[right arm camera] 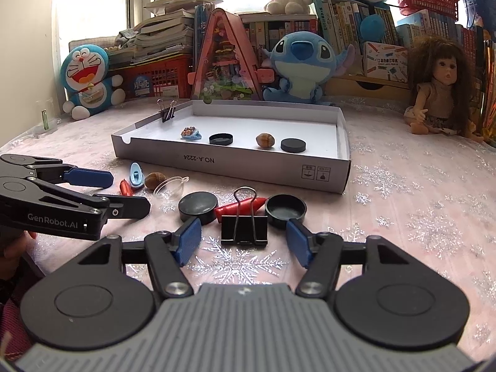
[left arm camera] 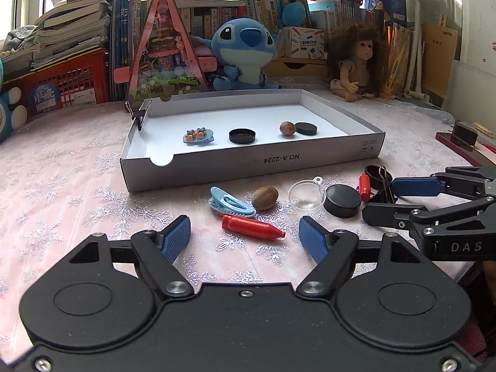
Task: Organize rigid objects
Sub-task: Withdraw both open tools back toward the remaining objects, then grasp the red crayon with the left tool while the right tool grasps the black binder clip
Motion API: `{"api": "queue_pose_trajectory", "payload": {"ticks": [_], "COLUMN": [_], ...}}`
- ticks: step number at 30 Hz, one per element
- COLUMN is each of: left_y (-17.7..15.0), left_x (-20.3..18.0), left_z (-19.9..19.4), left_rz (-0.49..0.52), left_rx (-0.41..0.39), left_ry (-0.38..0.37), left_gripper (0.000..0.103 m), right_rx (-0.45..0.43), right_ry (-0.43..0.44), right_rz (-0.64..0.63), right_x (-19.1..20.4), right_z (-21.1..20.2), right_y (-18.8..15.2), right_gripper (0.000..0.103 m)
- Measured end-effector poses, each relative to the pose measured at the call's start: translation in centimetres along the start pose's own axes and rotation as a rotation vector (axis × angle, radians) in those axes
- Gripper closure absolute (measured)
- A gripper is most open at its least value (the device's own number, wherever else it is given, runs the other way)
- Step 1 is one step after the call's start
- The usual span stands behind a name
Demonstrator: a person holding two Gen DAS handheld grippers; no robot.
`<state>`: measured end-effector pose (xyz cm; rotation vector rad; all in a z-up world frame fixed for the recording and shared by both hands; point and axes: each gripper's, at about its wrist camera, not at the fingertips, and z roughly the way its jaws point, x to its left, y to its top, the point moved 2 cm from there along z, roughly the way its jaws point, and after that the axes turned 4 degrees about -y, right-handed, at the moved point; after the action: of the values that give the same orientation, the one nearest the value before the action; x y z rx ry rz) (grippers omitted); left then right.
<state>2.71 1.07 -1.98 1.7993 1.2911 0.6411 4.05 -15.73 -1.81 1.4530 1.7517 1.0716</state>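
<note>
1. Both grippers hover low over the snowflake cloth (right arm camera: 418, 204), short of the white box (left arm camera: 248, 167), which already holds a decorated clip (left arm camera: 198, 135), a black cap (left arm camera: 242, 136), a nut (left arm camera: 287, 128) and a black disc (left arm camera: 306, 128), with a small binder clip (right arm camera: 167, 112) pinched on its left wall.

2. The left gripper (left arm camera: 245, 232) is spread wide and holds nothing. In its own view a red crayon-shaped piece (left arm camera: 252, 230) lies between its blue pads (left arm camera: 178, 232), just ahead at 12 o'clock.

3. That piece's long axis runs nearly crosswise, from 9 to 3 o'clock, tip toward 3. My judgement is that the jaws would close along its length unless the wrist turns or another item is chosen.

4. Just beyond it sit a light blue hair clip (left arm camera: 231, 204) at 11 o'clock, a loose nut (left arm camera: 264, 197) at 12, and a clear plastic half-dome (left arm camera: 307, 193) and a black puck (left arm camera: 342, 201) toward 1 o'clock.

5. The right gripper (right arm camera: 243, 238) is equally wide and empty. A large black binder clip (right arm camera: 244, 224) sits straight ahead at 12 o'clock between its fingertips, handles raised toward the box.

6. A second red piece (right arm camera: 241, 206) and an upturned black cap (right arm camera: 285, 210) lie right behind that clip.

7. The right hand looks nearer the binder clip, the left nearer the red piece.
</note>
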Motion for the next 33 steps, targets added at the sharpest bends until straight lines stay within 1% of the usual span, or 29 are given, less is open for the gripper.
{"api": "queue_pose_trajectory", "payload": {"ticks": [2, 4, 6, 7, 11, 12, 13, 14, 15, 17, 18, 19, 20, 23, 26, 27, 33], "left_y": [-0.1, -0.2, -0.3, -0.4, -0.4, -0.3, -0.3, -0.3, -0.3, -0.3, -0.3, -0.3, -0.2, 0.0, 0.1, 0.1, 0.0], "left_x": [0.0, -0.1, -0.3, -0.5, -0.8, -0.8, -0.8, -0.9, -0.9, -0.8, -0.9, -0.8, -0.8, -0.5, -0.4, -0.3, 0.6], "left_z": [-0.1, -0.2, -0.3, -0.4, -0.4, -0.4, -0.5, -0.6, -0.6, -0.7, -0.7, -0.8, -0.9, -1.0, -1.0, -0.9, -1.2], "left_rz": [0.005, 0.019, 0.038, 0.046, 0.048, 0.045, 0.043, 0.041, 0.04, 0.037, 0.035, 0.032, 0.028, 0.01, 0.016, 0.01, -0.02], "left_rx": [-0.002, -0.006, -0.013, -0.017, -0.021, -0.021, -0.022, -0.022, -0.021, -0.021, -0.021, -0.019, -0.017, -0.015, -0.012, -0.011, -0.002], "left_ry": [-0.005, -0.011, -0.027, -0.034, -0.045, -0.044, -0.044, -0.042, -0.042, -0.041, -0.04, -0.037, -0.033, -0.032, -0.039, -0.028, 0.003], "left_gripper": [0.029, 0.033, 0.041, 0.043, 0.055, 0.059, 0.062, 0.065, 0.066, 0.066, 0.076, 0.083, 0.088, 0.089, 0.088, 0.085, 0.082], "right_rx": [-0.002, -0.003, -0.005, -0.006, -0.006, -0.007, -0.008, -0.009, -0.011, -0.011, -0.011, -0.012, -0.011, -0.017, -0.026, -0.029, -0.02], "right_ry": [-0.004, -0.004, -0.005, -0.004, 0.001, 0.003, 0.004, 0.001, -0.005, -0.008, -0.008, -0.007, -0.006, -0.009, -0.01, -0.013, -0.021], "right_rz": [0.001, 0.0, -0.006, -0.009, -0.019, -0.022, -0.025, -0.03, -0.037, -0.045, -0.045, -0.045, -0.047, -0.05, -0.048, -0.047, -0.029], "right_x": [0.0, 0.0, 0.1, 0.1, 0.3, 0.4, 0.5, 0.6, 0.7, 0.7, 0.7, 0.7, 0.8, 0.7, 0.6, 0.5, 0.1], "right_z": [0.1, 0.1, 0.2, 0.2, 0.3, 0.3, 0.2, 0.2, 0.1, 0.0, -0.1, -0.1, -0.2, -0.4, -0.7, -0.7, -0.6], "right_y": [0.0, 0.0, 0.0, 0.0, 0.0, 0.0, 0.0, 0.0, 0.0, 0.1, 0.1, 0.1, 0.1, 0.2, 0.5, 0.6, 0.7], "right_gripper": [0.033, 0.034, 0.035, 0.036, 0.046, 0.05, 0.053, 0.06, 0.067, 0.067, 0.067, 0.067, 0.067, 0.067, 0.067, 0.067, 0.067]}}
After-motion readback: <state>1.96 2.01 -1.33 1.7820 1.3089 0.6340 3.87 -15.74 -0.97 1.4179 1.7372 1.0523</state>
